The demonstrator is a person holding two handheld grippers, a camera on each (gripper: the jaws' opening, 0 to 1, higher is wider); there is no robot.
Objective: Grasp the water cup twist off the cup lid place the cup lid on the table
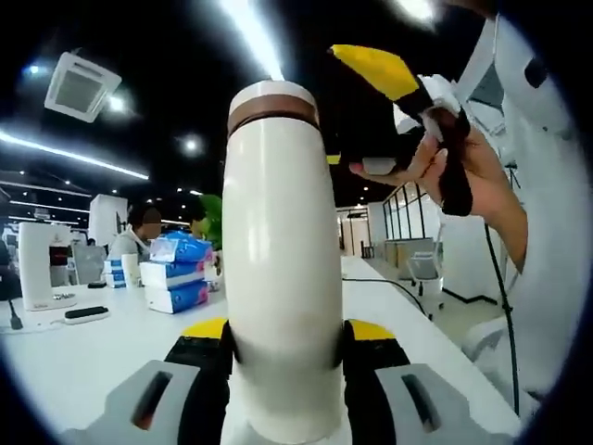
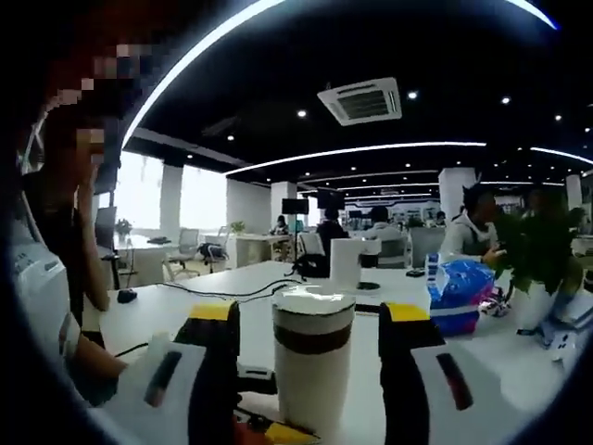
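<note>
The cup [image 1: 281, 269] is held upright above the table [image 1: 102, 357], clamped low on its body between the jaws of the left gripper [image 1: 283, 357], which are closed tight against both sides. It is judged to be a stiff, smooth insulated tumbler, likely slippery and of moderate weight, so a firm grip on the body is needed while the lid is turned. The lid [image 2: 313, 306], a pale cap above a brown band, sits at the top of the cup and is not yet off; it is best taken around its rim, above the band. In the right gripper view the right gripper [image 2: 310, 357] is brought level with the lid, its jaws spread wide on either side of the cup and not touching it. In the left gripper view that gripper is seen up beside the lid, carried in a hand [image 1: 468, 171] with the wrist bent downward toward the cup.
</note>
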